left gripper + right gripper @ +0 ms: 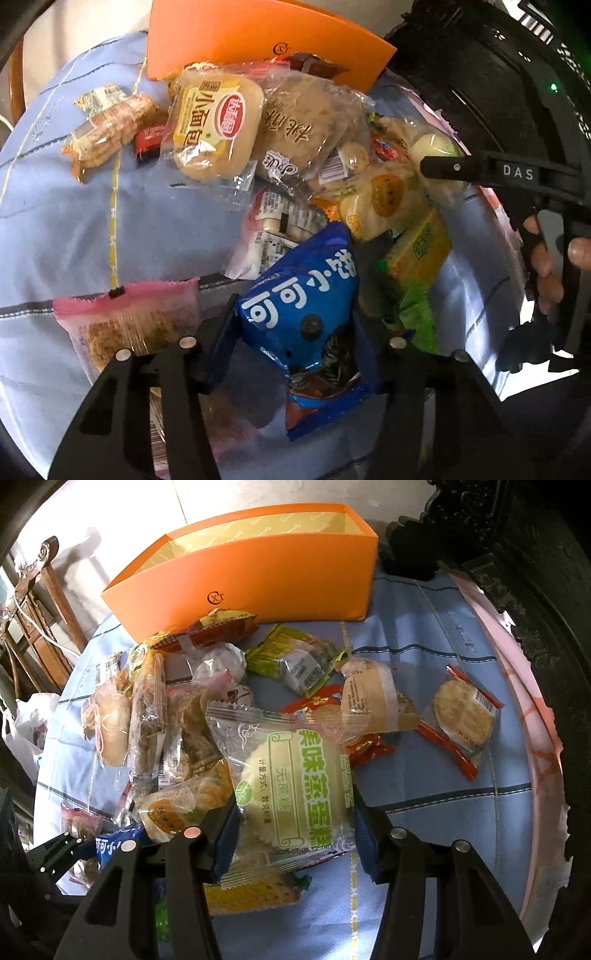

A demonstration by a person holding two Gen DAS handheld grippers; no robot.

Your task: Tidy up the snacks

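Left gripper (295,354): a blue snack packet (310,317) is seen between the jaws, the pads set against its two sides at a middling width; the packet is held tilted above the cloth.
Right gripper (291,830): a clear-wrapped round cake with green print (291,782) is clamped between the blue pads at a middling width, the wrapper's crimped top edge standing free above the jaws.
Orange box (251,579): it is placed at the far side of the table, open at the top, its long front wall facing the pile; a red-and-yellow packet (210,631) lies touching the base of that wall.
Snack pile (295,147): wrapped buns, biscuits and cakes are heaped and overlapping just in front of the box, with no gaps between them.
Loose items: a round cracker in a red-edged wrapper (463,716) is set apart to the right; a pink-edged packet (125,325) lies alone just left of the left gripper.
Tablecloth (436,646): bare blue cloth is left open right of the pile and along the left side.
Table edge: a pink scalloped rim (535,760) is seen along the right, with dark carved furniture (517,590) close beyond it.
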